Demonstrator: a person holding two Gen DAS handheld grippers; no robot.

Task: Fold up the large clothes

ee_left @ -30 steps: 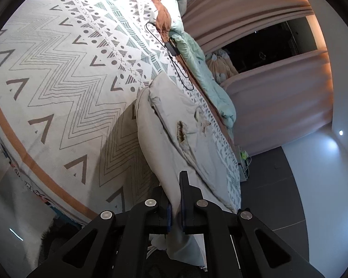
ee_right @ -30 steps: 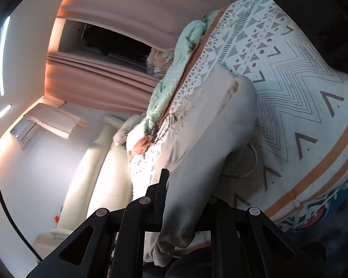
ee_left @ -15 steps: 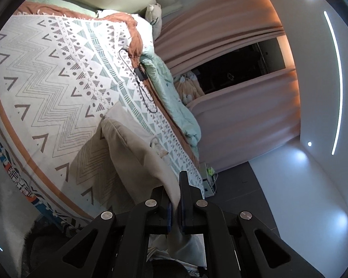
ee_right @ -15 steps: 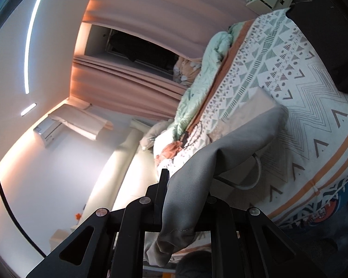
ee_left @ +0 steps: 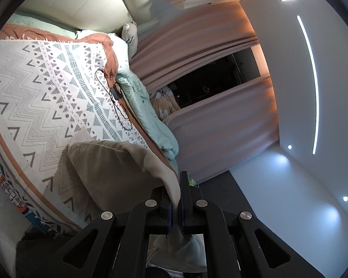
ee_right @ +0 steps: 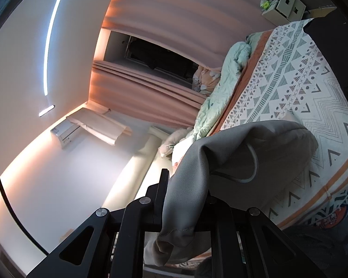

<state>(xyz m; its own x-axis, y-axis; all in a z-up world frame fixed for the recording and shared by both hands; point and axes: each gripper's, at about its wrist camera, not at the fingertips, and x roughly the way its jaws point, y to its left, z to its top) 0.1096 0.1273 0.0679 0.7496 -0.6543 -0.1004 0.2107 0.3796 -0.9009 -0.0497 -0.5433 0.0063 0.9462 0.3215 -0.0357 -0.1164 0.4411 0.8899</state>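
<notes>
A large beige-grey garment (ee_left: 118, 164) hangs lifted above the patterned bedspread (ee_left: 34, 106). In the left wrist view my left gripper (ee_left: 175, 185) is shut on one edge of the cloth, which runs down between the fingers and bunches below them. In the right wrist view my right gripper (ee_right: 185, 180) is shut on another edge of the same garment (ee_right: 255, 153); the cloth drapes over the right finger and hides it. A pale drawstring cord (ee_right: 255, 159) loops across the fabric. The garment's far end sags toward the bed.
A mint quilt (ee_left: 150, 113) lies along the bed's far edge by pink curtains (ee_left: 215, 120). A black cable with a charger (ee_left: 116, 92) lies on the bedspread. A plush toy (ee_left: 131, 34) and pillows sit at the headboard. A dark item (ee_right: 334, 53) rests on the bed.
Both grippers have risen and tilted up, lifting the garment off the bed; the views now show more wall, curtain and ceiling lights, and the cloth hangs stretched between them.
</notes>
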